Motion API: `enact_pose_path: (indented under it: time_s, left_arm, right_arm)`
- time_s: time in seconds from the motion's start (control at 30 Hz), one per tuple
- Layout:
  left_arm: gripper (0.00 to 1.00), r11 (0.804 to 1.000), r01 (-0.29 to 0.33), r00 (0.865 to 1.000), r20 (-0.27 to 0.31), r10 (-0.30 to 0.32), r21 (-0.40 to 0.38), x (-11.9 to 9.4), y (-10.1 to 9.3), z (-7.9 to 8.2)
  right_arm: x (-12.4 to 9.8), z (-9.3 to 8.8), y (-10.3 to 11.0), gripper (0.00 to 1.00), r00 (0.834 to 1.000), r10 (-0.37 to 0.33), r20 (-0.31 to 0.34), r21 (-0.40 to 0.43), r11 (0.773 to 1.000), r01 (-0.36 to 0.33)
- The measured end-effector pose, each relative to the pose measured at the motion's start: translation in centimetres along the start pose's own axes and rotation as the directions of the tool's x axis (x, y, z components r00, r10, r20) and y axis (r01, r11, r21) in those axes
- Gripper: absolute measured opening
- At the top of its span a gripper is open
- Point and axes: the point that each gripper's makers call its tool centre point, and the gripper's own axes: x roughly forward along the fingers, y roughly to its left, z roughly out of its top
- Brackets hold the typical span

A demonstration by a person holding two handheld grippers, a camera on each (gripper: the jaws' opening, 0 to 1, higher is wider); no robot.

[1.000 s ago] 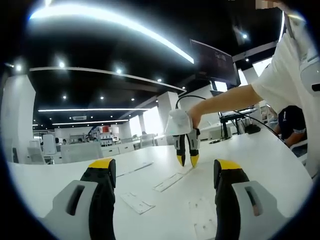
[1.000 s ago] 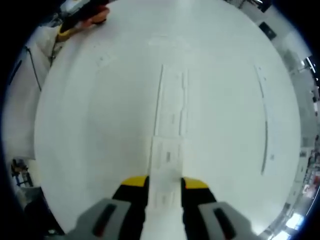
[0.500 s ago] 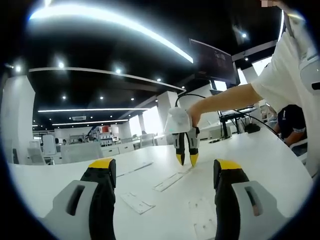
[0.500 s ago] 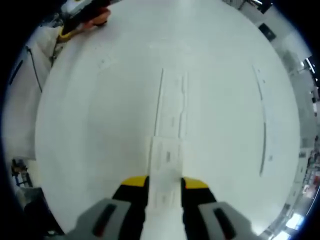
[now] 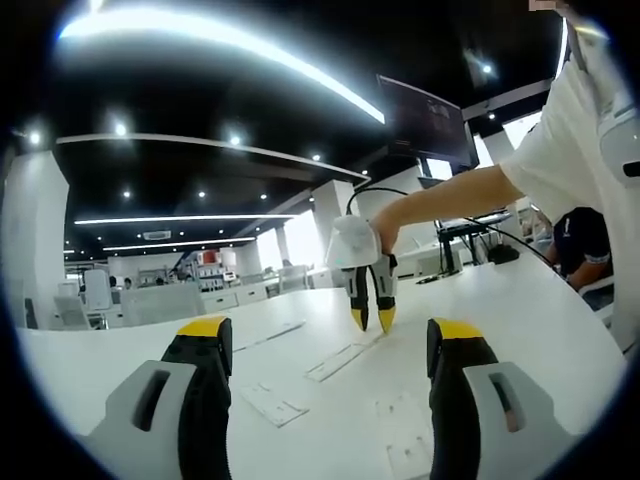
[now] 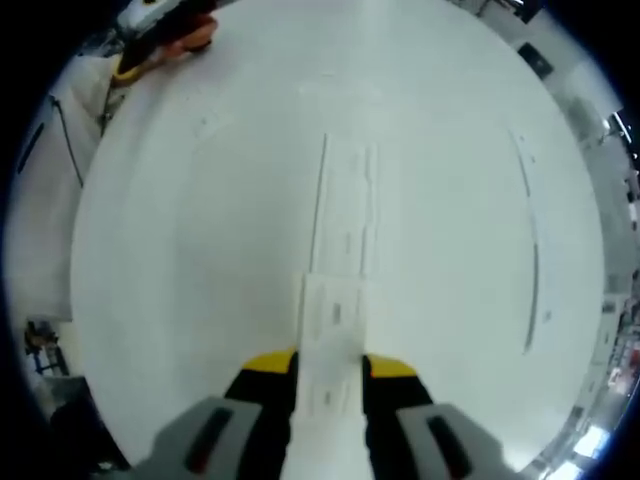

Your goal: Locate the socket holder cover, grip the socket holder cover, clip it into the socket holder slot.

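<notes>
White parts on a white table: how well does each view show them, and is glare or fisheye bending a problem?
Right gripper view: the table is washed out, so the cover between the jaws and the holder show as faint outlines. Left gripper view: bright ceiling strip flares and bends; flat white pieces read low-contrast.

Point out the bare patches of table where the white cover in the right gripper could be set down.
Bare white table lies left of the long socket holder, and again between the holder and the thin strip to its right. Crowded: right at the right gripper, shut on the cover, and between the left gripper's open jaws, where small plates lie.
</notes>
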Motion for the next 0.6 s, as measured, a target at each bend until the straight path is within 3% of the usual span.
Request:
enact_pose_path:
  time_s: [0.6]
  left_arm:
    - [0.78, 1.0, 0.003, 1.0, 0.001, -0.003, 0.003, -0.1, -0.2, 0.1]
  right_arm:
    - [0.1, 0.6, 1.0, 0.27, 1.0, 0.006, -0.008, 0.006, 1.0, -0.006]
